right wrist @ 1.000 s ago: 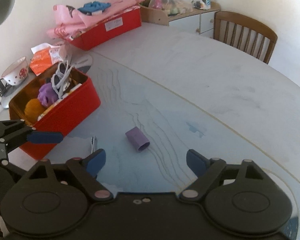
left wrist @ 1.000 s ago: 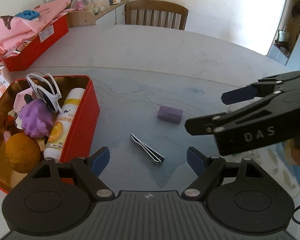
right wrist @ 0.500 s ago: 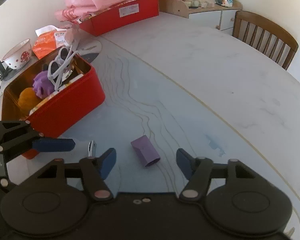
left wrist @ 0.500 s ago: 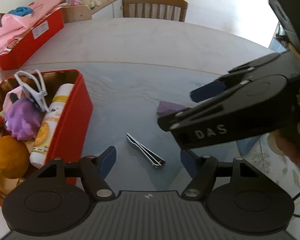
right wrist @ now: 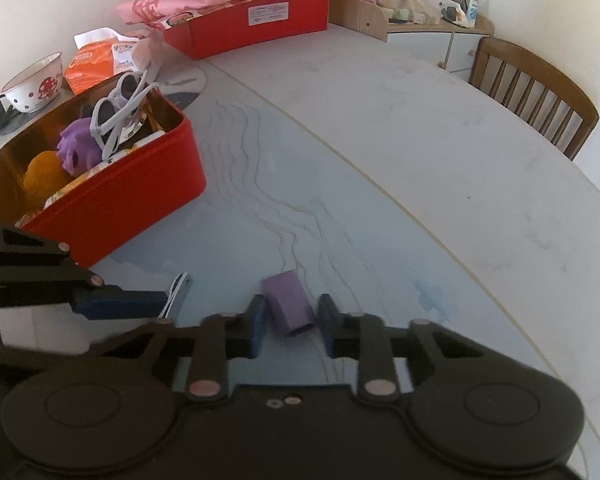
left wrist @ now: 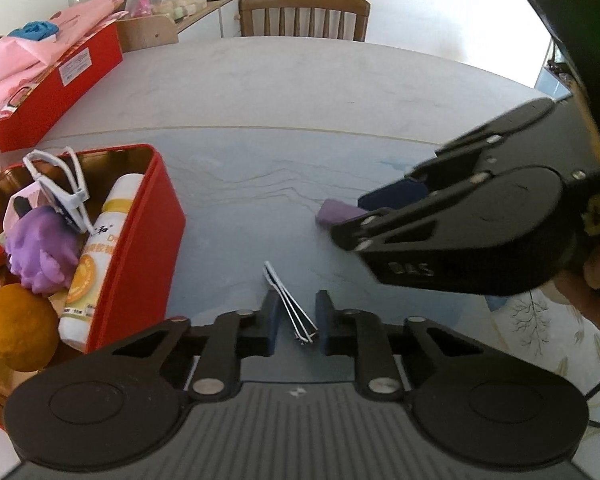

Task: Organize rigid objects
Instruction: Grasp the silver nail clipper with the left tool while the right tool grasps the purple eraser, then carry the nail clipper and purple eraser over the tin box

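Pale marble-patterned desk [left wrist: 300,92] fills both views, with a wooden chair [left wrist: 304,14] at its far edge and clutter along the wall behind. At the left sits the open red tin box [left wrist: 156,240], already holding white sunglasses [left wrist: 66,188], a purple soft toy [left wrist: 40,248], an orange round thing [left wrist: 18,326] and a white bottle with a yellow label [left wrist: 96,256].

A second ago both pairs of fingers stood wide apart above the desk. Now each has drawn in around its own target, and both are closing at this moment. This looks like the grasp step of two pickups at once, with both things yet to go into the box.

The left gripper [left wrist: 298,320] has the silver metal nail clipper [left wrist: 290,306] lying between its fingers on the desk just right of the box. The gap is narrow and the right finger seems to reach the clipper's near end, but I cannot tell for sure that both pads press on it.

The right gripper [right wrist: 292,322] straddles the small purple block [right wrist: 290,302], which rests on the desk a little beyond the clipper. Its fingers sit close against both sides of the block, appearing to touch, though a firm clamp is not certain. Neither thing has left the desk.
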